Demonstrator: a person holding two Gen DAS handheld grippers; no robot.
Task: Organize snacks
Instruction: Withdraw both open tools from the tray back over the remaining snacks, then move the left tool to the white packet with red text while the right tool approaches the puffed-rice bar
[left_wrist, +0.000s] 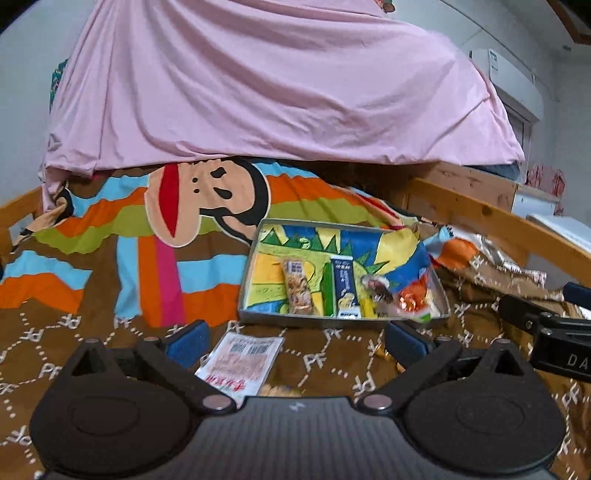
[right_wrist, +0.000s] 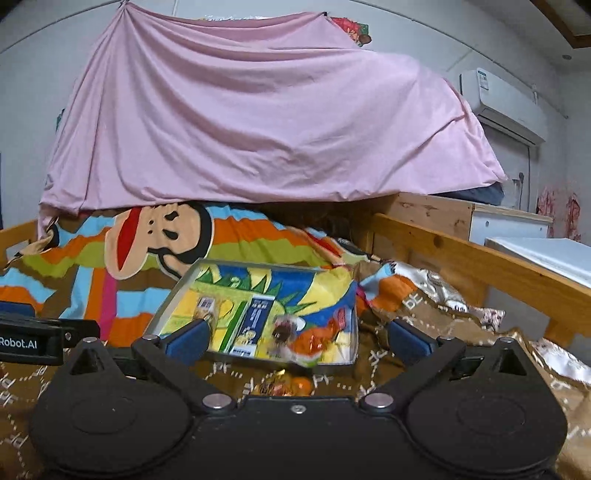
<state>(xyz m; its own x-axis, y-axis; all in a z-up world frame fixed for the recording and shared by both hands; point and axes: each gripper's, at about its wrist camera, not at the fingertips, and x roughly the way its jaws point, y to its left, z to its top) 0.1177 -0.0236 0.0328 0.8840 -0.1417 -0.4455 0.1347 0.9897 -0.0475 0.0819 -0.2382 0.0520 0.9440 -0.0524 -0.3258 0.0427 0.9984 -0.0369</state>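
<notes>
Both the left hand-held gripper (left_wrist: 295, 341) and the right hand-held gripper (right_wrist: 297, 338) gape empty above the bed (left_wrist: 92, 332); the blue snack bar (left_wrist: 345, 286) lies lengthwise in the tray (left_wrist: 245, 280), and a pink packet (left_wrist: 242, 363) lies outside it.

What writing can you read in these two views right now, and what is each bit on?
"Robot.AI": left gripper body, right wrist view.
"DA", cut off by the frame edge: right gripper body, left wrist view.
"PF", repeated: brown bedspread.
Print on the pink-and-white packet, the tray snacks and the air conditioner sticker: too blurred.
</notes>
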